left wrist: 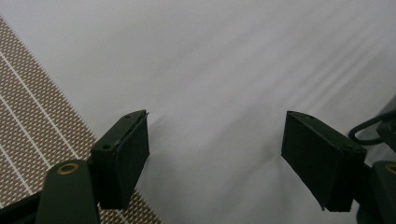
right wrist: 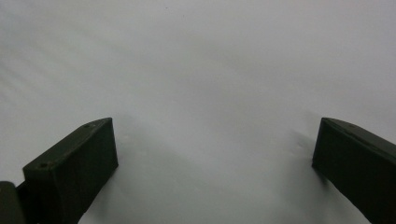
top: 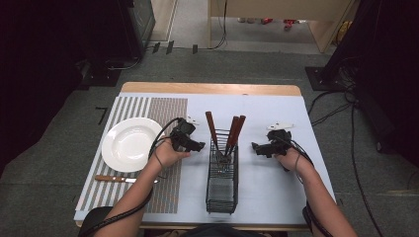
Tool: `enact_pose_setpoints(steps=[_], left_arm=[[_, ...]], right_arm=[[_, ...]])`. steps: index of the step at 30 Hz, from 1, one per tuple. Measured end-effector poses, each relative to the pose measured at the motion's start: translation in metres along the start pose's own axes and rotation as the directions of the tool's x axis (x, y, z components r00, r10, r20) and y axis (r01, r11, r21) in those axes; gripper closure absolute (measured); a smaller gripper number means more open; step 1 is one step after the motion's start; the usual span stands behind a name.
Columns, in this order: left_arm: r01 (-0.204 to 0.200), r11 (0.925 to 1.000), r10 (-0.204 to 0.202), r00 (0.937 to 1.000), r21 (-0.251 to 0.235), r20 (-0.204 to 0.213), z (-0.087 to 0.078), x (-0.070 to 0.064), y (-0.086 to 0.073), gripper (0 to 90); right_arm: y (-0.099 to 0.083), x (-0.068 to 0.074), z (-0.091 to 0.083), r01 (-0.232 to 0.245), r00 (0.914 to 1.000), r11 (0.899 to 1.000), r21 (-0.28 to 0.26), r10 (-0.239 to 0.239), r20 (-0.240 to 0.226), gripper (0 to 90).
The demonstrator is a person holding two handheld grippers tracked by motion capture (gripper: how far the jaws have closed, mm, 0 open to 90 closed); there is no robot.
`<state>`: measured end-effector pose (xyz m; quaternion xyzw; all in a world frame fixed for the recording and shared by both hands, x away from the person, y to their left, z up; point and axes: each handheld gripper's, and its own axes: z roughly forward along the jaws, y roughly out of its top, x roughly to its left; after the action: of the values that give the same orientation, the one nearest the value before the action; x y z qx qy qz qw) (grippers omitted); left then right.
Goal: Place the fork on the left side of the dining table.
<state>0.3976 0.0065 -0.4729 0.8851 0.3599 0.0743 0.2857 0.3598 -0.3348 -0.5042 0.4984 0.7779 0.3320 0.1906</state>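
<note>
A black wire cutlery basket [top: 222, 177] stands mid-table with three brown-handled utensils [top: 232, 132] leaning in its far end. To its left, low over the white cloth, my left gripper [top: 199, 146] is open with nothing between its jaws [left wrist: 215, 163]. Its own view takes in the woven placemat's edge [left wrist: 32, 116] and the basket's corner [left wrist: 373, 130]. On the basket's other side my right gripper [top: 255, 147] is open and empty above bare cloth [right wrist: 215, 158]. A white plate [top: 131, 144] lies on the striped placemat [top: 148, 113], with a brown-handled knife [top: 114, 178] below it.
The white cloth [top: 276, 192] covers a wooden table whose far edge [top: 207, 89] shows. Black cables [top: 336, 106] run over the floor at the right. Dark equipment stands at both sides of the room.
</note>
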Motion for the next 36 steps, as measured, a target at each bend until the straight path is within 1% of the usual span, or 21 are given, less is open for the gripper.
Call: enact_pose_setpoints(steps=[2, 3, 5, 7, 9, 11, 16, 19, 20, 21, 22, 24, 25, 26, 27, 29, 32, 36], left_arm=[[0.006, 1.0, -0.006, 1.0, -0.002, 0.007, -0.001, 0.001, 0.001, 25.3], [0.017, 0.9998, -0.018, 0.9996, 0.003, 0.021, -0.003, 0.003, 0.002, 25.9], [0.028, 0.9996, -0.028, 0.999, 0.001, 0.036, -0.006, 0.005, 0.003, 30.0], [0.044, 0.999, -0.044, 0.9982, -0.001, 0.042, -0.007, 0.007, 0.004, 29.5], [0.049, 0.9988, -0.049, 0.9974, 0.0, 0.052, -0.009, 0.01, 0.005, 29.8], [0.06, 0.9982, -0.061, 0.9969, 0.005, 0.051, -0.011, 0.012, 0.005, 32.4], [0.071, 0.9974, -0.07, 0.9951, -0.007, 0.07, -0.016, 0.014, 0.008, 33.6], [0.075, 0.9971, -0.074, 0.994, -0.006, 0.08, -0.018, 0.014, 0.009, 34.4], [0.103, 0.9947, -0.102, 0.989, 0.002, 0.107, -0.021, 0.013, 0.011, 34.4], [0.114, 0.9935, -0.113, 0.9858, -0.004, 0.125, -0.023, 0.013, 0.012, 34.2], [0.115, 0.9932, -0.113, 0.9849, -0.012, 0.131, -0.025, 0.013, 0.012, 33.3], [0.114, 0.9933, -0.111, 0.9857, -0.019, 0.127, -0.027, 0.012, 0.013, 32.3], [0.104, 0.9944, -0.101, 0.9882, -0.019, 0.115, -0.028, 0.011, 0.014, 32.3], [0.079, 0.9968, -0.077, 0.9926, -0.015, 0.094, -0.031, 0.009, 0.015, 31.7], [0.071, 0.9974, -0.07, 0.9935, -0.014, 0.09, -0.032, 0.008, 0.016, 31.6], [0.065, 0.9977, -0.064, 0.9938, -0.015, 0.091, -0.034, 0.009, 0.016, 31.5], [0.07, 0.9972, -0.068, 0.9947, -0.026, 0.078, -0.038, 0.009, 0.017, 31.3], [0.067, 0.9968, -0.062, 0.9932, -0.044, 0.099, -0.047, 0.009, 0.018, 31.8]], right_arm=[[0.0, 0.0, 0.0, 0.0, 1.0, 1.0, 0.0, 0.0, 0.0, 0.0], [0.0, 0.0, 0.0, 0.0, 1.0, 1.0, 0.0, 0.0, 0.0, 0.0], [0.0, 0.0, 0.0, 0.0, 1.0, 1.0, 0.0, 0.0, 0.0, 0.0], [0.0, 0.0, 0.0, 0.0, 1.0, 1.0, -0.001, 0.0, 0.001, 0.0], [0.0, 0.0, 0.0, 0.001, 1.0, 1.0, -0.001, -0.001, 0.001, 0.0], [0.0, 0.0, 0.0, 0.001, 1.0, 1.0, -0.002, -0.001, 0.002, 0.0], [0.0, 0.0, 0.0, 0.002, 1.0, 1.0, -0.002, -0.002, 0.002, 0.0], [0.0, 0.0, 0.0, 0.002, 1.0, 1.0, -0.002, -0.002, 0.002, 0.0], [-0.001, 0.0, 0.0, 0.002, 1.0, 1.0, -0.003, -0.002, 0.002, 0.0], [-0.001, 0.0, 0.0, 0.002, 1.0, 1.0, -0.003, -0.002, 0.002, 0.0], [-0.001, 0.0, -0.001, 0.002, 1.0, 1.0, -0.003, -0.002, 0.002, 0.0], [-0.001, 0.0, -0.001, 0.001, 1.0, 1.0, -0.003, -0.001, 0.002, 0.0], [-0.001, 0.0, -0.001, 0.001, 1.0, 1.0, -0.003, -0.001, 0.001, 0.0], [-0.001, 0.0, -0.001, 0.001, 1.0, 1.0, -0.003, -0.001, 0.001, 0.0], [-0.001, 0.0, -0.001, 0.0, 1.0, 1.0, -0.003, 0.0, 0.0, 0.0], [-0.001, 0.0, -0.001, 0.0, 1.0, 1.0, -0.003, 0.0, 0.0, 0.0], [-0.001, 0.0, -0.001, -0.001, 1.0, 1.0, -0.003, 0.001, 0.002, 0.0], [-0.001, 0.0, -0.001, -0.001, 1.0, 1.0, -0.004, 0.001, 0.001, 0.0]])
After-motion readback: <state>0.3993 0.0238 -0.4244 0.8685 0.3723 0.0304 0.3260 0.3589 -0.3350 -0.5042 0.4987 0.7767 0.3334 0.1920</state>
